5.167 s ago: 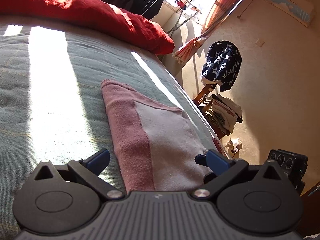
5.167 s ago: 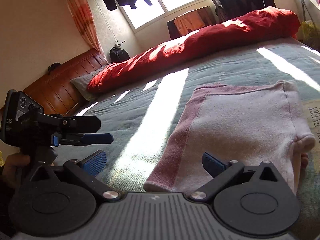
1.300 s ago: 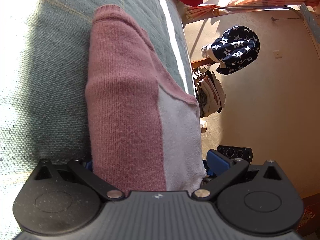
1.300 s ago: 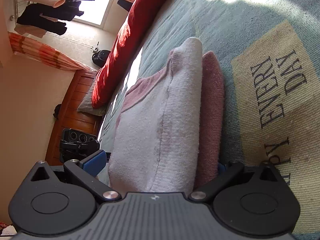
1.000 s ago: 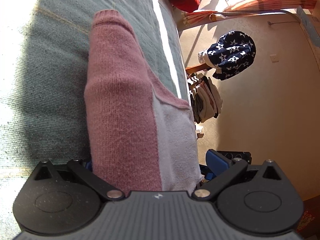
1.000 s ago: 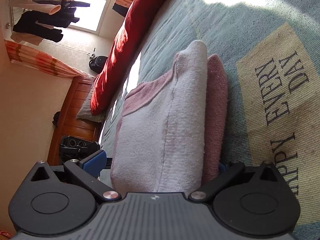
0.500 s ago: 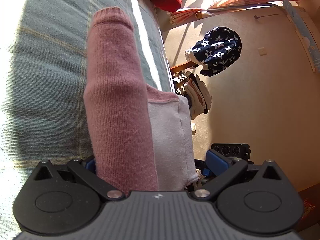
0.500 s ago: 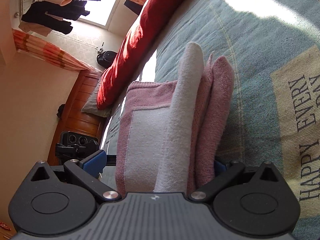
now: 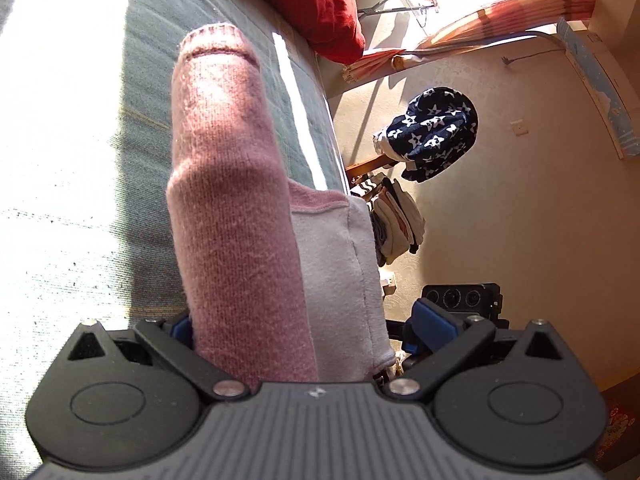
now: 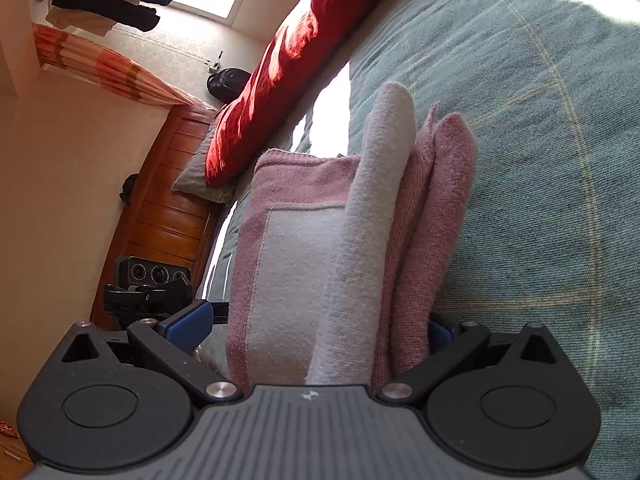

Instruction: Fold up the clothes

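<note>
A folded pink and white sweater (image 9: 240, 240) lies between the fingers of my left gripper (image 9: 306, 328), which is open; its bed-side pad touches the pink fold, while the other blue pad (image 9: 434, 326) stands apart from the white edge. In the right wrist view the same sweater (image 10: 340, 248) fills the open right gripper (image 10: 312, 326), leaning on the bed-side finger with a gap to the other blue pad (image 10: 188, 320). The sweater sits raised a little off the grey-green bedspread (image 10: 540, 160). Each gripper shows in the other's view: the right gripper (image 9: 460, 300) and the left gripper (image 10: 152, 276).
A long red pillow (image 10: 288, 60) runs along the bed's far side by the wooden headboard (image 10: 168, 216). Beyond the bed edge are a chair with a star-patterned garment (image 9: 432, 132), stacked clothes (image 9: 396, 216), a drying rack and curtains (image 9: 500, 12).
Both grippers came in from the ends, turned on their sides around the folded sweater. Over the last second the sweater has been squeezed narrower and lifted slightly from the bedspread.
</note>
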A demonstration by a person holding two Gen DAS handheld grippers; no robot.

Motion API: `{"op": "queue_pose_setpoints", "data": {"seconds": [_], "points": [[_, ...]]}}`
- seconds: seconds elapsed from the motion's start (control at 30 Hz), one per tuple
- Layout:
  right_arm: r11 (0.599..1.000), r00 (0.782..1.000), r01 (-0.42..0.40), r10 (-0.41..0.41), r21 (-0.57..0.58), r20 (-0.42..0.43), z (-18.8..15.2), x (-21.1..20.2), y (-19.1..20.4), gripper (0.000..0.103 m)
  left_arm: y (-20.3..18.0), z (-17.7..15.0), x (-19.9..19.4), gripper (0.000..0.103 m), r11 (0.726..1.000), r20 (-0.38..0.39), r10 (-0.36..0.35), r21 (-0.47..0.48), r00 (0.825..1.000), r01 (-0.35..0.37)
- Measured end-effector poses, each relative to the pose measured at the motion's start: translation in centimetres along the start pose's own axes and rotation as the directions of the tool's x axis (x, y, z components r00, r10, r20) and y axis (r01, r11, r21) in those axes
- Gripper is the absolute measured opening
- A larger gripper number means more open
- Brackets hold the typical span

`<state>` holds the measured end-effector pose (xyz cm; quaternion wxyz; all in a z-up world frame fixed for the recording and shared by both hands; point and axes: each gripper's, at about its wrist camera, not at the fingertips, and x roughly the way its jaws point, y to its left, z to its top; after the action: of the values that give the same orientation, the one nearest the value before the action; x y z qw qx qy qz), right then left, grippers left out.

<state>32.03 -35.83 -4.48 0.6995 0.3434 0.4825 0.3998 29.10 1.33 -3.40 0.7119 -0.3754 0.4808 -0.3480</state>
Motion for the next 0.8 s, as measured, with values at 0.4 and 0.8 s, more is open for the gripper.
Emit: {"op": "queue_pose_setpoints", "data": {"seconds": [0.4, 0.8], "points": [[0.998, 0.996, -0.042, 0.037, -0.054, -0.084, 0.7, 7.2, 4.7, 0.103, 2.5, 0.2, -8.4, 0.101, 0.999, 0.105, 0.039, -0.021, 0.994, -0.037], [0.993, 0.983, -0.089, 0.075, -0.075, -0.165, 0.7, 15.8, 9.7, 0.103, 5.8, 1.1, -16.8, 0.101, 0.995, 0.213, 0.086, -0.07, 0.973, -0.073]]}}
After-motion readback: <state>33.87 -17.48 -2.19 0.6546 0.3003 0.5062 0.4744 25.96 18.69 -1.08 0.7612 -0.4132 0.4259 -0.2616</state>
